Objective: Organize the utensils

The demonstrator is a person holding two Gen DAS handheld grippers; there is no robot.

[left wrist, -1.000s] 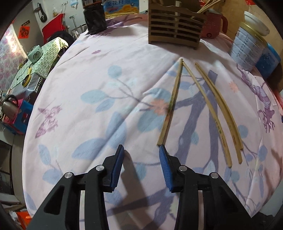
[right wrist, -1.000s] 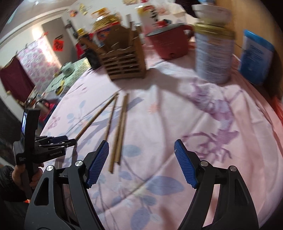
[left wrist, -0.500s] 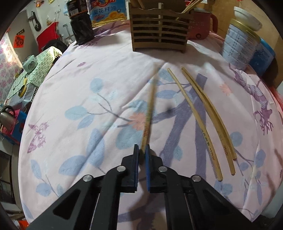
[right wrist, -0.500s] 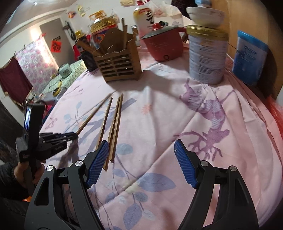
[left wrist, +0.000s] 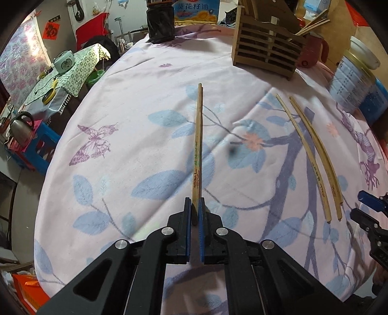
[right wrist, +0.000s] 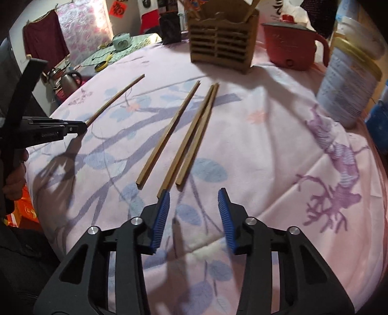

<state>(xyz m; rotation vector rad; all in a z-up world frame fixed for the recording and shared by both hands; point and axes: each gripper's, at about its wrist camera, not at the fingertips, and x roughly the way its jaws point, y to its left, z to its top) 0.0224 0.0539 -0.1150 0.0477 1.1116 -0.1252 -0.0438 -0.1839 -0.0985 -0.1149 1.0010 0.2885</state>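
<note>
My left gripper (left wrist: pixel 194 208) is shut on the near end of a wooden chopstick (left wrist: pixel 197 143), which points away over the cloth. It shows at the left in the right wrist view (right wrist: pixel 114 99). Three more chopsticks (right wrist: pixel 186 135) lie side by side on the floral tablecloth (right wrist: pixel 266 150); two show in the left wrist view (left wrist: pixel 312 155). My right gripper (right wrist: pixel 192 206) is open, low over the cloth, just short of their near ends. A slatted wooden utensil holder (right wrist: pixel 223 46) stands at the back, also in the left wrist view (left wrist: pixel 264 51).
A red electric pot (right wrist: pixel 291 48) stands right of the holder. A tall tin (right wrist: pixel 349 82) and a blue container (left wrist: pixel 373 101) stand at the right edge. A black canister (left wrist: pixel 160 24) and an oil box (left wrist: pixel 196 12) stand at the back.
My left gripper closed on the leftmost chopstick and swung it left, away from the others. My right gripper moved down toward the near ends of the three chopsticks and narrowed its opening.
</note>
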